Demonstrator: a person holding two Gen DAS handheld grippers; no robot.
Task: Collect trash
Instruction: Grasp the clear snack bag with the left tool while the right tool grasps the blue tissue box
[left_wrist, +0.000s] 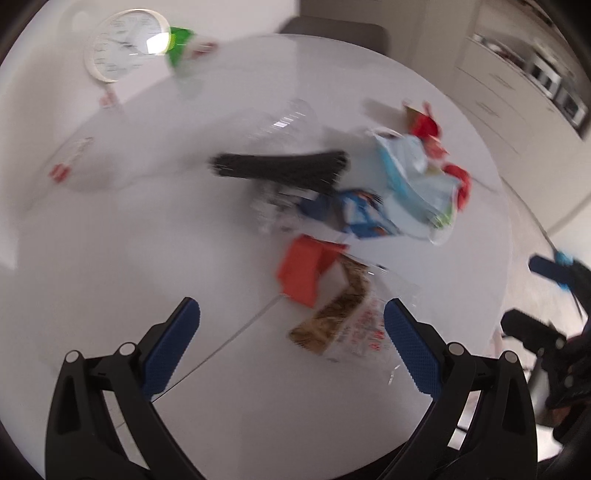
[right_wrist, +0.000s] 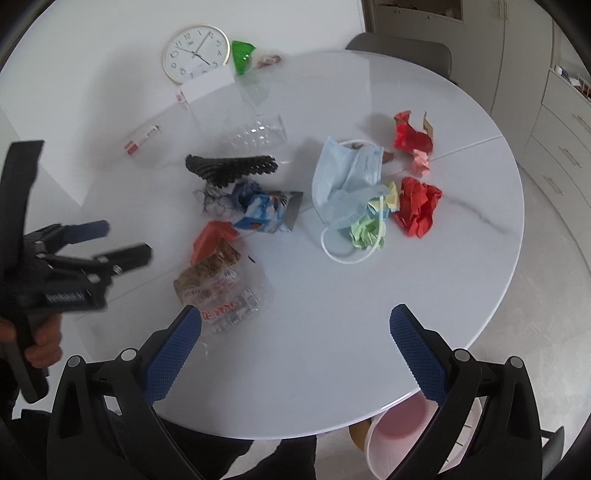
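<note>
- One round white tabletop (right_wrist: 369, 295) fills both views, with cabinets (right_wrist: 554, 129) at the right and a grey chair (right_wrist: 402, 51) behind.
- Trash lies mid-table: a blue face mask (right_wrist: 343, 181), red crumpled paper (right_wrist: 417, 205), a black mesh piece (right_wrist: 229, 166), a clear cup (right_wrist: 258, 134), and what may be a snack wrapper (right_wrist: 210, 275).
- A wall clock (right_wrist: 195, 51) rests at the far edge.
- A pink bin (right_wrist: 399, 432) sits below the rim.
- Left gripper (left_wrist: 291, 343) and right gripper (right_wrist: 295, 350) hover with fingers spread wide, empty.

Near edge of tabletop (right_wrist: 314, 369) bare, open approach. Centre crowded: face mask (right_wrist: 343, 181), red paper balls (right_wrist: 417, 206), clear wrapper (right_wrist: 225, 295), black comb (right_wrist: 229, 166). Bare strip between wrapper and mask.
</note>
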